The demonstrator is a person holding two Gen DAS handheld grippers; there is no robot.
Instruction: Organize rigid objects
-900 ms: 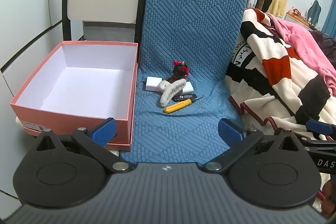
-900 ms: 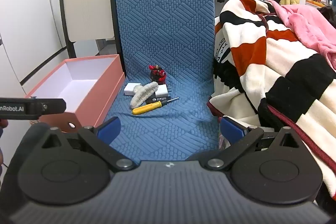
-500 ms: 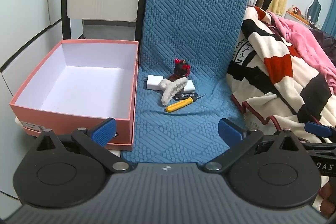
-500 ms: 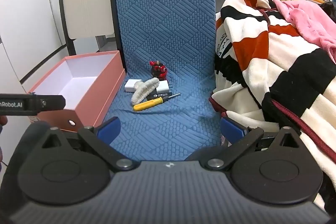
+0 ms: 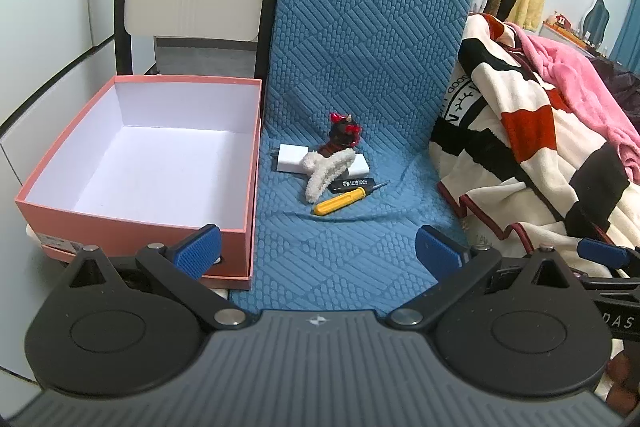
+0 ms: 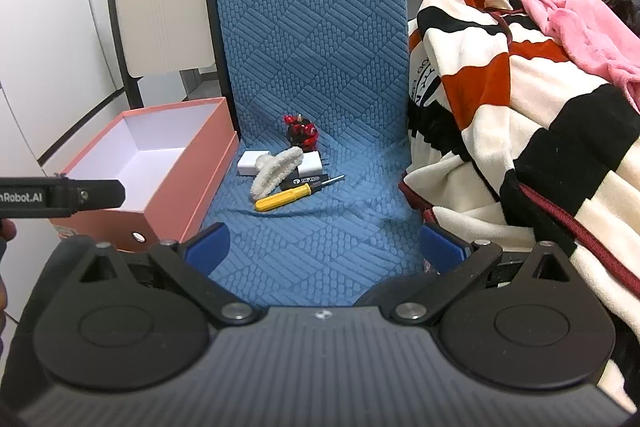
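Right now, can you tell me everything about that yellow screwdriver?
The screwdriver has a chunky yellow handle, likely plastic, a short black collar and a thin metal shaft. It lies flat on the blue cushion, slanted, tip pointing toward the blanket side. It sits nearest the cameras in a small pile, just in front of a fluffy white hair clip and a flat black tool. Whether it touches them is unclear. Nothing grips it.

You're aiming both wrist cams forward-down from close by, both sharing the blue mat (image 5: 352, 227) and pink box (image 6: 188, 171).
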